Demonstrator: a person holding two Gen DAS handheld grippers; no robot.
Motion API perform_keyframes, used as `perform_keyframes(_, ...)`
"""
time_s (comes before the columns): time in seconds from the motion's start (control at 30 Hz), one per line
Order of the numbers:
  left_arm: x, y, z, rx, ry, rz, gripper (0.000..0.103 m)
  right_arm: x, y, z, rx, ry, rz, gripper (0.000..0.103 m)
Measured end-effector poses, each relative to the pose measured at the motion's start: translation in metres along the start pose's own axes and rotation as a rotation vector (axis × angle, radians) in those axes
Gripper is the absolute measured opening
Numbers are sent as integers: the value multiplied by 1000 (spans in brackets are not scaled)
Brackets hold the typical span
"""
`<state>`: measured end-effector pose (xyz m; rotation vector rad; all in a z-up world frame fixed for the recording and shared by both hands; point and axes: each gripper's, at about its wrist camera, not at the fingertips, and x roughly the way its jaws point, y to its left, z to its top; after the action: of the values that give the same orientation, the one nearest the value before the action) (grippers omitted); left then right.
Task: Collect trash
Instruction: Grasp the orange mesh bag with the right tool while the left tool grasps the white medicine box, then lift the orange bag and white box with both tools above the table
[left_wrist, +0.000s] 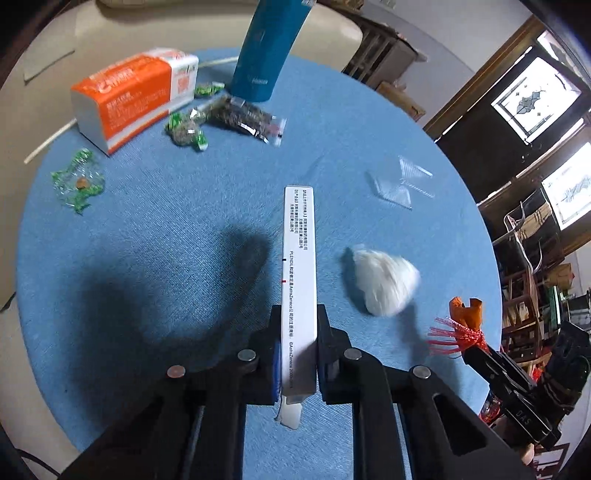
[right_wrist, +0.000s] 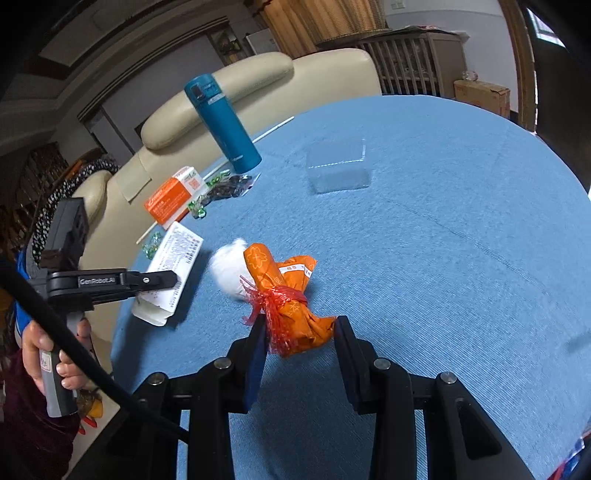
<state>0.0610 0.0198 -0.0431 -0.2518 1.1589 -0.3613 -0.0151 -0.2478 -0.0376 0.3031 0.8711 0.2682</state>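
My left gripper (left_wrist: 298, 314) is shut on a flat white medicine box (left_wrist: 299, 266), held edge-up above the blue table; the box also shows in the right wrist view (right_wrist: 173, 266). My right gripper (right_wrist: 300, 325) is shut on an orange wrapper bundle tied with red net (right_wrist: 288, 291), seen at the right edge of the left wrist view (left_wrist: 463, 321). A crumpled white tissue (left_wrist: 382, 280) lies on the cloth between the two grippers and shows behind the bundle (right_wrist: 227, 267). Green candy wrappers (left_wrist: 75, 182) lie at the far left.
A blue flask (left_wrist: 264, 48), an orange-and-white tissue pack (left_wrist: 133, 96), a bag of dark bits (left_wrist: 236, 116) and more green wrappers (left_wrist: 186, 129) crowd the table's far side. A clear plastic box (right_wrist: 338, 168) stands mid-table. A cream sofa (right_wrist: 229, 92) lies beyond the blue round table (right_wrist: 443, 258).
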Motion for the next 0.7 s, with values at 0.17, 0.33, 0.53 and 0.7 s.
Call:
perform_keyframes(0.17, -19, -31, -10, 61, -33, 2, 16, -18, -8, -5, 30, -33, 14, 38)
perform_keyframes(0.33, -26, -68, -23, 146, -49, -2, 16, -41, -5, -8, 20, -79, 20, 38)
perform_keyframes(0.53, -20, -103, -35, 221, -46, -9, 16, -62, -5, -14, 14, -108, 15, 38)
perform_keyframes(0.7, -23, -120, -45, 260, -51, 0, 16, -79, -12, -24, 25, -130, -3, 39)
